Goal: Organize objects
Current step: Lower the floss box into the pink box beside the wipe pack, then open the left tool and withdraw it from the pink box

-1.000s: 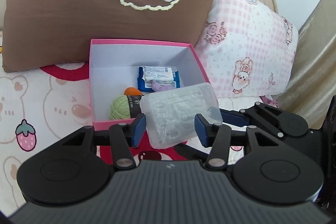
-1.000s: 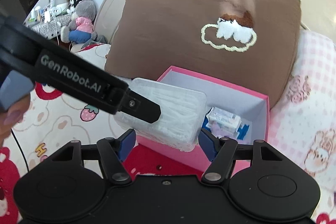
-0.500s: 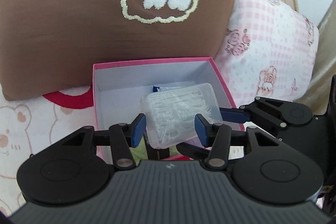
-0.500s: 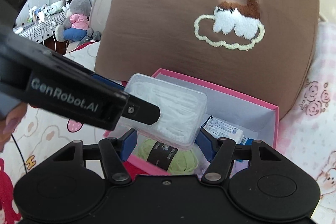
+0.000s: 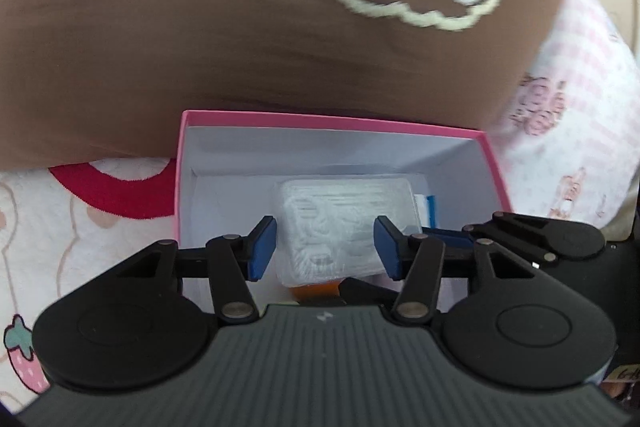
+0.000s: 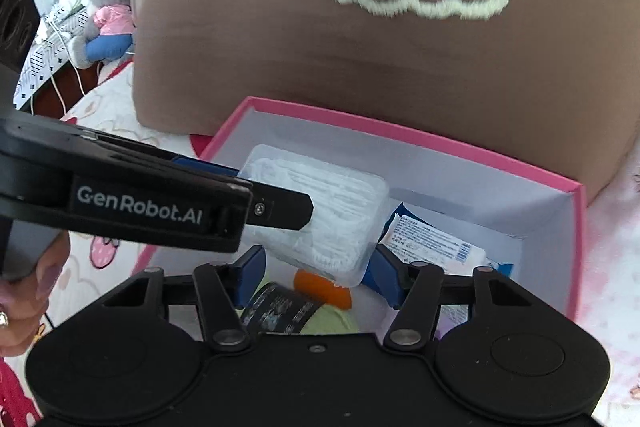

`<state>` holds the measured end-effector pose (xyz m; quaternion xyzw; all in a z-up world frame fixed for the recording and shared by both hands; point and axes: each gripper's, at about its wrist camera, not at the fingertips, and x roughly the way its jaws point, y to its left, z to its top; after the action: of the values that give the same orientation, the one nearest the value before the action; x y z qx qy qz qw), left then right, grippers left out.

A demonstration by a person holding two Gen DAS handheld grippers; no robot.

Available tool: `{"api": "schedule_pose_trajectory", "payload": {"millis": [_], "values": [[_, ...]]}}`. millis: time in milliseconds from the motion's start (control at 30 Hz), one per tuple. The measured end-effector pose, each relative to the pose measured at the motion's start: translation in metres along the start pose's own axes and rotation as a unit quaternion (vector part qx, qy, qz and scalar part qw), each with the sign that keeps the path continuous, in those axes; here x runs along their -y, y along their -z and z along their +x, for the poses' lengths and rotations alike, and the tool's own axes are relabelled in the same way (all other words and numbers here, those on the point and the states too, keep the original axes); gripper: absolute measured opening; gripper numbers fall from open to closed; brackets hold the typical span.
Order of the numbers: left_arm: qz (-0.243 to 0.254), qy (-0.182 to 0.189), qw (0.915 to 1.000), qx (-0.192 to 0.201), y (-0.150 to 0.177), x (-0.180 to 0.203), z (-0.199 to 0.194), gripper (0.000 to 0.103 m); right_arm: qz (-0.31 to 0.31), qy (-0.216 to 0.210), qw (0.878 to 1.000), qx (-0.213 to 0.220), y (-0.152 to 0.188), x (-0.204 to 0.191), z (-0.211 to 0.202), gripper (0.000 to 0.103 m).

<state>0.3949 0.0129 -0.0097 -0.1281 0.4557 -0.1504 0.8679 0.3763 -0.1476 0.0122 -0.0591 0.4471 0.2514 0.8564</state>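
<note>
- At the far left of the right wrist view, a hand (image 6: pixel 24 291) is cut off by the frame edge, and only fingertips show around a dark grip.
- The left gripper (image 5: pixel 325 247) straddles the clear case (image 5: pixel 344 223). Its jaws are opening, and a sliver of white shows beside the left pad, so it seems to be letting go.
- The clear case hangs tilted inside the pink box (image 5: pixel 320 119), above the things on the floor and not yet resting on them. What it holds is blurred white shapes and cannot be made out.
- Below it lie an orange thing (image 6: pixel 320 287) and green yarn (image 6: pixel 332 319), both half hidden by the gripper body.
- The right gripper (image 6: pixel 316 277) has the case's lower corner between its pads and its jaws are closing. Whether the pads already press on it cannot be told.
- Risk: if the left lets go before the right bites, the case drops crooked — onto the rounded yarn, where it may tip against the wall.
- At the right, a blue-and-white packet (image 6: pixel 432 239) lies partly under the case, and a hard landing could jam against it.
</note>
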Motion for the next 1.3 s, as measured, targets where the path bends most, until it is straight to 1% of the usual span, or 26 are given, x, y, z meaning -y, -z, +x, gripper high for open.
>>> {"api": "schedule_pose_trajectory", "payload": {"millis": [133, 300, 400, 467, 567, 700, 800, 900, 967, 1033, 1167, 1300], "values": [[0.021, -0.026, 0.9994, -0.006, -0.003, 0.003, 0.013, 0.050, -0.002, -0.001, 1.000, -0.008, -0.001, 0.002, 0.019, 0.063], [0.036, -0.064, 0.9972, -0.014, -0.007, 0.010, 0.026, 0.050, -0.013, -0.006, 1.000, -0.024, -0.008, 0.005, 0.040, 0.059], [0.042, -0.080, 0.9956, -0.023, -0.008, 0.013, 0.034, 0.050, -0.007, -0.014, 0.999, -0.032, -0.008, 0.007, 0.049, 0.059], [0.054, -0.088, 0.9942, -0.030, -0.009, 0.017, 0.040, 0.050, -0.010, -0.012, 0.999, -0.034, -0.007, 0.007, 0.053, 0.059], [0.061, -0.091, 0.9933, -0.036, -0.009, 0.020, 0.048, 0.049, -0.003, -0.007, 0.999, -0.041, -0.006, 0.012, 0.058, 0.059], [0.059, -0.092, 0.9935, -0.033, -0.010, 0.021, 0.055, 0.048, 0.022, -0.008, 0.998, -0.049, -0.008, 0.019, 0.060, 0.059], [0.056, -0.094, 0.9935, -0.032, -0.009, 0.016, 0.055, 0.048, 0.033, -0.008, 0.998, -0.049, -0.008, 0.020, 0.061, 0.059], [0.068, -0.100, 0.9923, -0.028, -0.010, 0.022, 0.056, 0.048, 0.049, -0.014, 0.998, -0.046, -0.007, 0.025, 0.061, 0.057], [0.070, -0.099, 0.9921, -0.032, -0.010, 0.023, 0.057, 0.047, 0.062, -0.018, 0.997, -0.045, -0.008, 0.030, 0.060, 0.057], [0.059, -0.095, 0.9931, -0.035, -0.011, 0.022, 0.060, 0.047, 0.063, -0.007, 0.997, -0.045, -0.008, 0.032, 0.060, 0.053], [0.044, -0.084, 0.9948, -0.037, -0.009, 0.022, 0.063, 0.045, 0.059, 0.001, 0.997, -0.043, -0.007, 0.031, 0.061, 0.036], [0.039, -0.076, 0.9957, -0.036, -0.004, 0.025, 0.055, 0.045, 0.057, 0.000, 0.998, -0.034, -0.002, 0.028, 0.050, 0.037]]}}
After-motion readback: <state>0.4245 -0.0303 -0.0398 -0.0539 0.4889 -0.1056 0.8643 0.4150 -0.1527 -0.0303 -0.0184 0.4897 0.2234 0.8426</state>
